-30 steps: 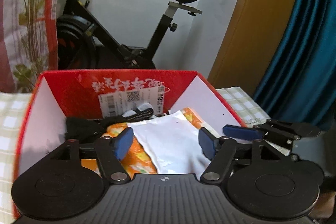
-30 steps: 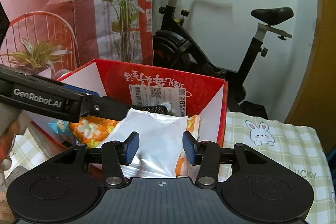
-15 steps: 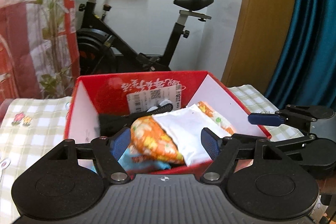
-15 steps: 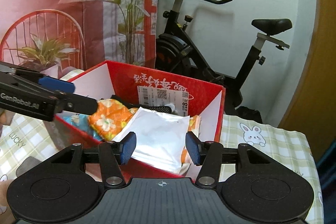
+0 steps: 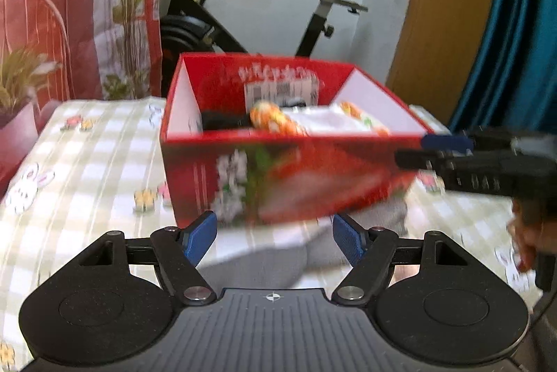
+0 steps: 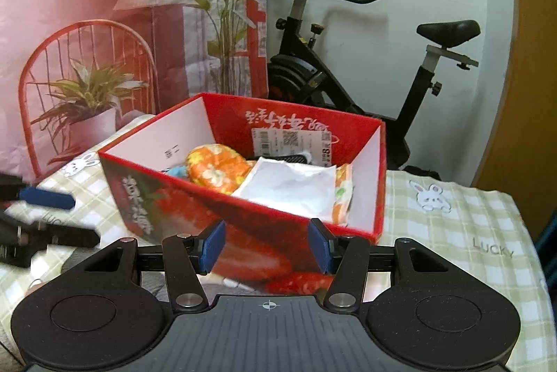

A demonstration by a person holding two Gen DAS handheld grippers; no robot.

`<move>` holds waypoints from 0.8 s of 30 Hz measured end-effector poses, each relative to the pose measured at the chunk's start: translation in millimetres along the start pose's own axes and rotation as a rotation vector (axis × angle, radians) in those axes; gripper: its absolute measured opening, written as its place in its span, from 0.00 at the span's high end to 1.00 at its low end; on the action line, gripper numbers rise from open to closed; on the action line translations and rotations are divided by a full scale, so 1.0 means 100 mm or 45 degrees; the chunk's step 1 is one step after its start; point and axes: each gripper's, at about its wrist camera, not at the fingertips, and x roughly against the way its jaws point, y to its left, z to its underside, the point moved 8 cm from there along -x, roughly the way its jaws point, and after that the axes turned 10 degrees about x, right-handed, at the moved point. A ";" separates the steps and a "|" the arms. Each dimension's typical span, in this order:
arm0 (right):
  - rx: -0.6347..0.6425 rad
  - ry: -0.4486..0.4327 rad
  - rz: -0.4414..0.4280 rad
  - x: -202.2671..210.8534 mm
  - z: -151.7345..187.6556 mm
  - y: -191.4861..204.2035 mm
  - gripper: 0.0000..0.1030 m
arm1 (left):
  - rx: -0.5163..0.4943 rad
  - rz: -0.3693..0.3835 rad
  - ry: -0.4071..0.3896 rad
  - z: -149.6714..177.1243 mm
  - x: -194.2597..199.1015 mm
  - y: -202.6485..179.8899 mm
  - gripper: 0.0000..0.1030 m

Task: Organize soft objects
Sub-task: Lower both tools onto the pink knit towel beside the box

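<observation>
A red cardboard box printed with strawberries (image 6: 243, 225) sits on a table covered by a green-and-white checked cloth (image 6: 452, 225). Inside it lie an orange floral soft bundle (image 6: 216, 170), a white cloth (image 6: 289, 191) and a black fabric item (image 5: 222, 120). The left gripper (image 5: 275, 238) and right gripper (image 6: 266, 245) sit before the box, both spread wide and holding nothing.

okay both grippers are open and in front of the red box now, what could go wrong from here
Three things, all judgement calls:

1. The white cloth sits high near the red box rim and may slide out if the box is bumped.
2. A grey cloth lies on the table beside the box; reaching for it, the open left gripper may nudge the box.
3. The right gripper is close to the left one, so they could collide.
</observation>
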 end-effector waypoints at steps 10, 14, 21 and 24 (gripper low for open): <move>-0.041 0.065 -0.060 0.05 0.48 0.29 0.53 | 0.111 0.011 0.070 0.56 0.17 0.12 0.28; -0.056 0.098 -0.073 0.06 0.69 0.41 0.53 | 0.197 -0.004 0.120 0.74 0.12 0.25 0.29; -0.090 0.115 -0.052 0.02 0.91 0.46 0.53 | 0.219 -0.046 0.167 0.89 0.01 0.40 0.39; -0.105 0.121 -0.036 -0.01 0.96 0.43 0.53 | 0.246 -0.038 0.193 0.98 -0.07 0.46 0.40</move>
